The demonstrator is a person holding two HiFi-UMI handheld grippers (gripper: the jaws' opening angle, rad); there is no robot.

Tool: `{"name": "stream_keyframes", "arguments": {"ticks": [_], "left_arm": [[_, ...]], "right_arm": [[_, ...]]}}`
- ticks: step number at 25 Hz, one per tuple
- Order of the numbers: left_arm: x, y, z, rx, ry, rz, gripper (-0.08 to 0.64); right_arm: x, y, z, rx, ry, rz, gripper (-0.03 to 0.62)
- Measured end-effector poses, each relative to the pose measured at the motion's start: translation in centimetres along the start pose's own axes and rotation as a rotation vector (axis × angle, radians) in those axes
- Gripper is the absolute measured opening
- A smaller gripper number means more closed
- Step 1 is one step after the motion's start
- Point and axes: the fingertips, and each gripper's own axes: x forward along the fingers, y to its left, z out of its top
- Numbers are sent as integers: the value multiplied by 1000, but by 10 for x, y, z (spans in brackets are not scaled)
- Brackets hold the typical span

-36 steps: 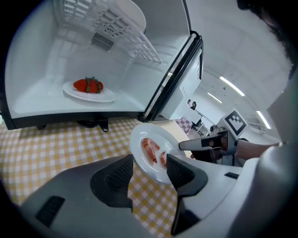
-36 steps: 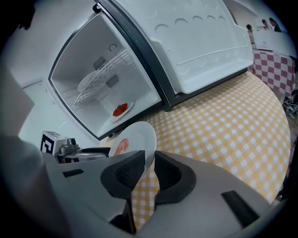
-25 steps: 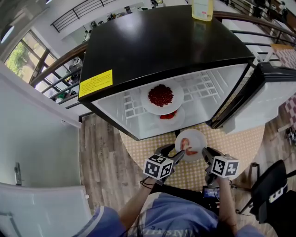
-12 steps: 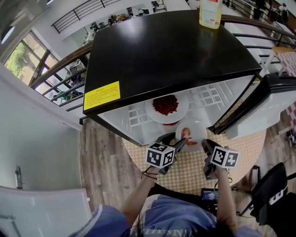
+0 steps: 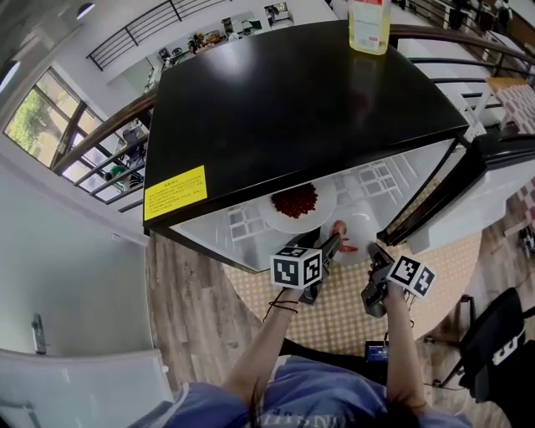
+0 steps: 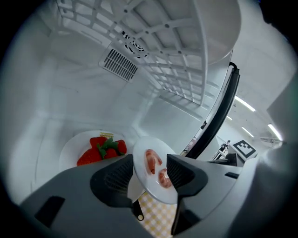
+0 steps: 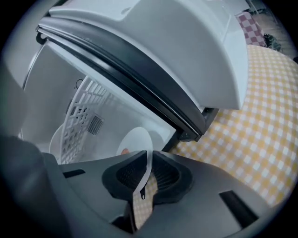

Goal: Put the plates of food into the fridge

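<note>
A white plate of shrimp (image 5: pixel 354 227) hangs at the mouth of the open fridge (image 5: pixel 301 109), below the shelf. My left gripper (image 5: pixel 328 247) holds its near-left rim and my right gripper (image 5: pixel 374 257) its near-right rim. In the left gripper view the shrimp plate (image 6: pixel 153 183) sits tilted between the jaws of the left gripper (image 6: pixel 151 160). In the right gripper view the jaws of the right gripper (image 7: pixel 149 160) have just been closing, and the plate's thin rim (image 7: pixel 148 168) is pinched edge-on between them. A plate of strawberries (image 6: pixel 100 148) lies on the fridge floor. A plate of red beans (image 5: pixel 294 201) rests on the shelf.
The white wire shelf (image 6: pixel 153 56) spans the fridge above the held plate. The fridge door (image 5: pixel 493 180) stands open at the right. A yellow bottle (image 5: pixel 368 23) stands on the black top. The fridge sits on a table with a yellow checked cloth (image 5: pixel 334 309); a black chair (image 5: pixel 493 343) stands to the right.
Both grippers have carried the shrimp plate forward from over the checked cloth to the fridge opening. The right gripper has rolled.
</note>
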Motion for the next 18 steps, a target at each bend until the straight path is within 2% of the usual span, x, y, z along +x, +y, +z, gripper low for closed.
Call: {"name": "stream_keyframes", "arguments": {"ticks": [4,11,14,18], "left_arm": [[9,5,9,-9,1,15,222],[16,10,17,62,65,53,222],[13,13,17,55,59,60,222],[6,9,15,68,43,42,222]], "right_arm": [[8,-5,3,144,-43,-8,46],[18,-18,4,441,-146,-45,37],[22,-20,7,503,-195,-60,34],[24,-21,15,513,-260,-72,31]]}}
